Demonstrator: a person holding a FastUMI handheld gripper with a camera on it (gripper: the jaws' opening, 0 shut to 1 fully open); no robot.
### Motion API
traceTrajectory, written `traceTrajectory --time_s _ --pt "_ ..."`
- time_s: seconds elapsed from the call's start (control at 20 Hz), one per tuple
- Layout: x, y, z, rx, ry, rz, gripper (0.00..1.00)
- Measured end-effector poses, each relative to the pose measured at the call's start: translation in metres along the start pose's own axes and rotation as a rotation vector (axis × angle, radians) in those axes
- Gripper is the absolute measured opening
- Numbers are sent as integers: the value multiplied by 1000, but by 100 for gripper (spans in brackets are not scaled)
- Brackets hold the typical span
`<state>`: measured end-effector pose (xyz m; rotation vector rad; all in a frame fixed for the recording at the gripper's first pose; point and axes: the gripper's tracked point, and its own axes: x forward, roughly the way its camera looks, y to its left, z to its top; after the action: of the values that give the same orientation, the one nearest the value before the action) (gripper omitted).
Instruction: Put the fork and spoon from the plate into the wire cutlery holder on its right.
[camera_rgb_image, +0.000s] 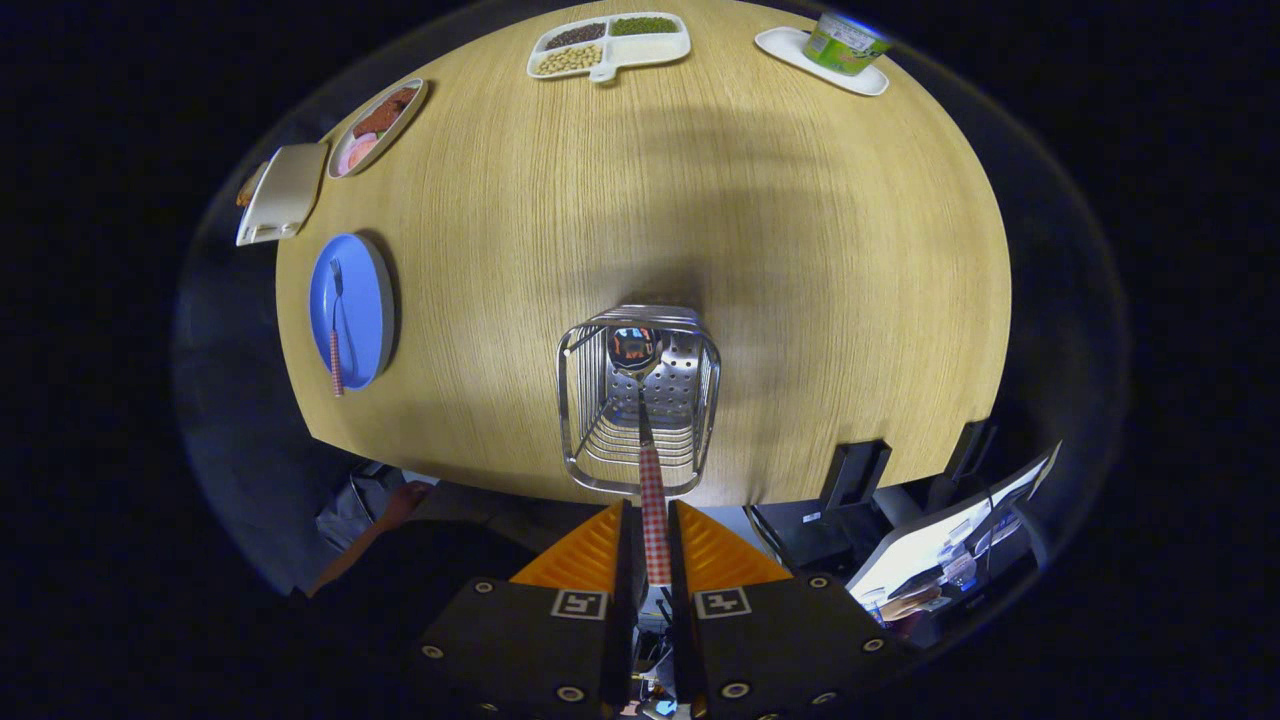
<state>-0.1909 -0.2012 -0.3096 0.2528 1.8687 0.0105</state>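
Observation:
My gripper (652, 545) is shut on the red-checked handle of the spoon (641, 380). Its orange fingers (585, 555) press the handle from both sides. The spoon's shiny bowl hangs inside the wire cutlery holder (640, 400), which stands on the wooden table just ahead of the fingers. Far off to the left lies the blue plate (365, 300) with the fork (335, 330) on it, its checked handle sticking over the plate's near rim.
A divided white tray (610, 45) with beans sits at the table's far side, a green cup (845, 42) on a white dish beside it. A food plate (378, 125) and a white box (283, 192) lie beyond the blue plate. A person's hand (400, 497) shows below the table edge.

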Motion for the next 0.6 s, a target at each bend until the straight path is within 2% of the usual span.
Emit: traceTrajectory --time_s 0.1,0.3,0.45,0.6 --pt "-10 2 5 -7 -57 0 21" --pt "-28 21 23 3 -223 38 35" --pt "-51 46 43 8 -405 109 48" --pt "-73 63 56 -6 -591 120 61"
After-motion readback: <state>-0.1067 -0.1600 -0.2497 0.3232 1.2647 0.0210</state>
